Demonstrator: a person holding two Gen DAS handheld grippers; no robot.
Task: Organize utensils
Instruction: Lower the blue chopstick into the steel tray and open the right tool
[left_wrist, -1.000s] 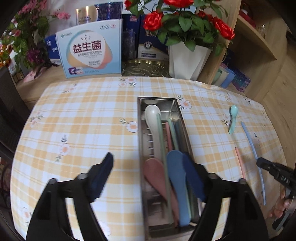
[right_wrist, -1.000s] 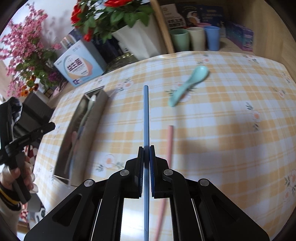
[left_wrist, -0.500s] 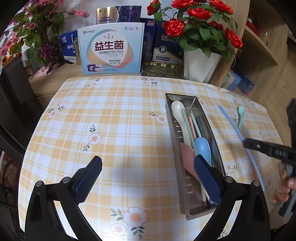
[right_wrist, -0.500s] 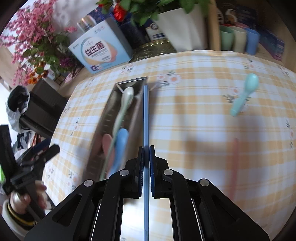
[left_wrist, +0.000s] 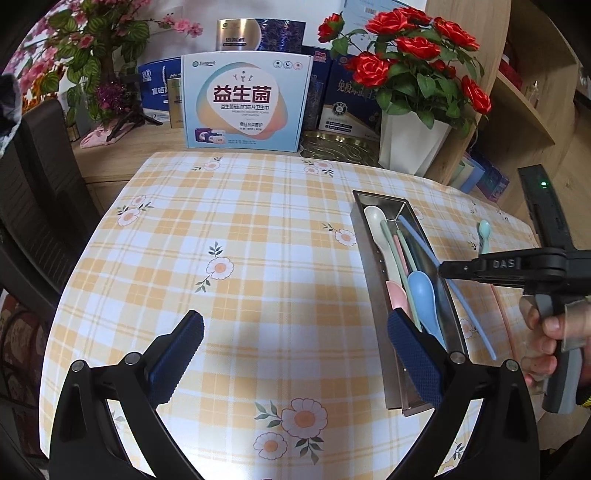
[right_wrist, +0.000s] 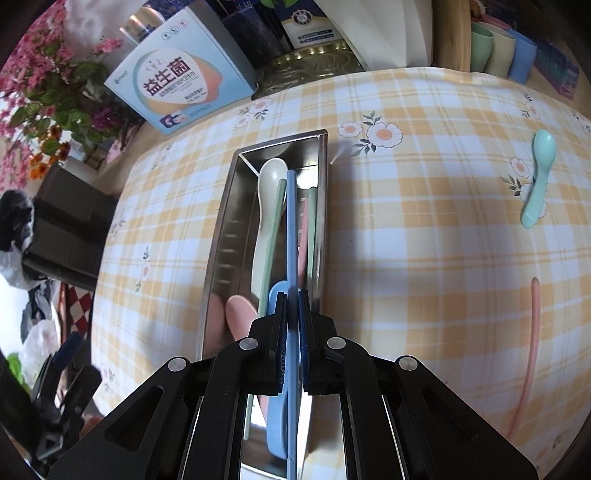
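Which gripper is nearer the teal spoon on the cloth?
Right. The right gripper holds the blue chopstick over the tray, beside the teal spoon; the left gripper sits farther left.

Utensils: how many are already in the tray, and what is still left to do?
Done: several spoons and chopsticks lie in the tray. In hand: the right gripper holds a blue chopstick over it. Left: the teal spoon and pink chopstick on the cloth.

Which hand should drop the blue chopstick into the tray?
Right. The right gripper is shut on the blue chopstick, above the tray. The left gripper is open and empty.
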